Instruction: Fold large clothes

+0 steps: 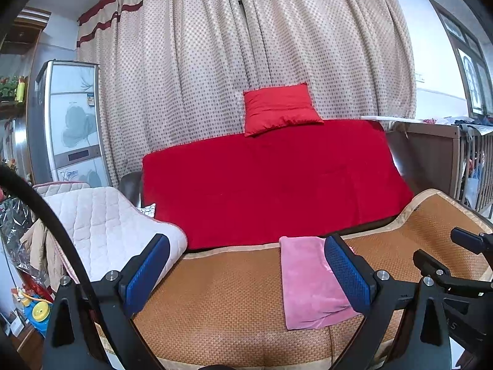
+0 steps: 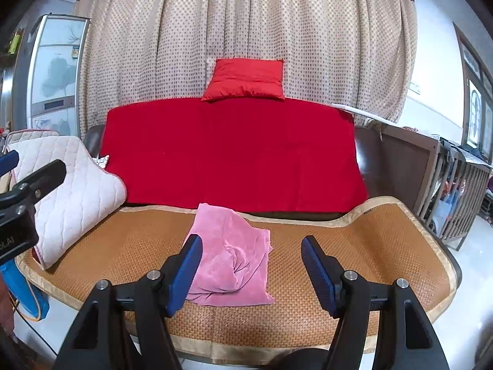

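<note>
A pink garment lies folded into a small rectangle on the woven brown mat. In the right wrist view the garment shows creases near its front edge, on the mat. My left gripper is open and empty, held above the mat with the garment by its right finger. My right gripper is open and empty, above and in front of the garment. The right gripper shows at the right edge of the left wrist view, and the left gripper at the left edge of the right wrist view.
A red blanket covers the sofa back, with a red cushion on top. A white quilted pad lies at the mat's left end. A dotted curtain hangs behind. A wooden crib stands at the right.
</note>
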The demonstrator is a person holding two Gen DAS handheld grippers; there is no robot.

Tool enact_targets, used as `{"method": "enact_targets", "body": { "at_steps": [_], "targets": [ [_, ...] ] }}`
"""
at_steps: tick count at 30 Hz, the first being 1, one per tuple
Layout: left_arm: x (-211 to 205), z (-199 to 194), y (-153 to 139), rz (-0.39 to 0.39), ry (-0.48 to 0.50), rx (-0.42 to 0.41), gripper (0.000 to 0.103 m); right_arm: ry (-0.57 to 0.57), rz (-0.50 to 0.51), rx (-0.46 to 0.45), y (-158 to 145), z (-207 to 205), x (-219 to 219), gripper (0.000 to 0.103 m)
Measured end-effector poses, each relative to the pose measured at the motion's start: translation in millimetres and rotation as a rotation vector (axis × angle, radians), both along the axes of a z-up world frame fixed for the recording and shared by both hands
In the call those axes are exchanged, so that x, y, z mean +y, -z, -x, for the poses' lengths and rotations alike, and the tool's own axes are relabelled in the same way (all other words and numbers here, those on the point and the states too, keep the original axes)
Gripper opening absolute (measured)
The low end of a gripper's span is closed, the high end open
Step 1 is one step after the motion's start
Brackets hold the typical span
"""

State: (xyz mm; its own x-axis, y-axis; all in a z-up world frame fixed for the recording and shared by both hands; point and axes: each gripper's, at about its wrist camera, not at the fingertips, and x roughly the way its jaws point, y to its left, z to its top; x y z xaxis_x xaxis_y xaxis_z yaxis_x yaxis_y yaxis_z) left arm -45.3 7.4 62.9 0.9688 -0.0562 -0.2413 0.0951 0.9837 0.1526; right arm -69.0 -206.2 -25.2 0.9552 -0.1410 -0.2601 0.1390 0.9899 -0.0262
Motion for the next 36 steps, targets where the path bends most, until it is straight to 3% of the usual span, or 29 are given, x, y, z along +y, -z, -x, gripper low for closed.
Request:
{"method": "enact_targets", "body": {
  "at_steps": [36],
  "targets": [
    [2.8, 4.6, 6.6, -0.012, 0.056, 0.008, 0.1, 0.019, -0.004, -0.009, -2.1, 5.2, -2.0, 0.071]
  ]
}}
